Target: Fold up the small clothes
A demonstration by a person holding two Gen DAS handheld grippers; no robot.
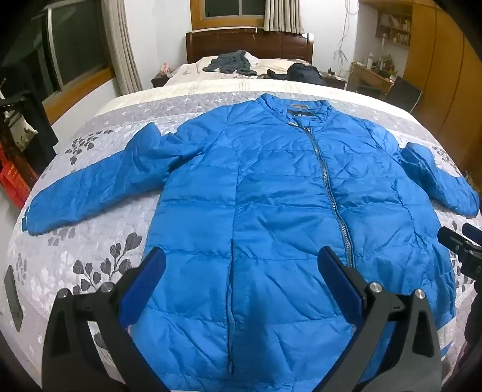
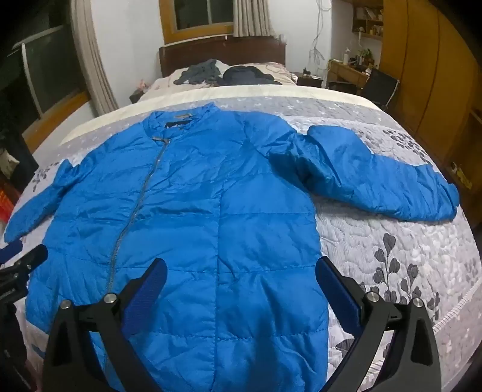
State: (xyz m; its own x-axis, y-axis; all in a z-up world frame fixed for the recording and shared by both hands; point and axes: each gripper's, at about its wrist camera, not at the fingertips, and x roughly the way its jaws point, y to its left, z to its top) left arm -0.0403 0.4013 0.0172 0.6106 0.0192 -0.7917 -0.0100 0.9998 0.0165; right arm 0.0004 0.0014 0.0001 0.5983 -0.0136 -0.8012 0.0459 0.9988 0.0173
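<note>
L tool (image 1: 241,265) open | R tool (image 2: 241,274) open | jacket (image 1: 271,196) flat; R view: full R sleeve (image 2: 376,178)

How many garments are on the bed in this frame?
3: a blue puffer jacket spread flat in front, a grey garment and a dark garment bunched near the headboard. More may hide beneath.

Indoor artificial light from above, moderately bright, cool cast. Windows (image 1: 229,9) dark. Soft shadow beneath left gripper (image 1: 241,265) on blue jacket (image 1: 271,187); slight sheen on its fabric. Strong fisheye bending: bed (image 2: 406,247) edges curve, black vignette in corners. Far room slightly soft, grainy. No motion blur; both views sharp at centre.
</note>
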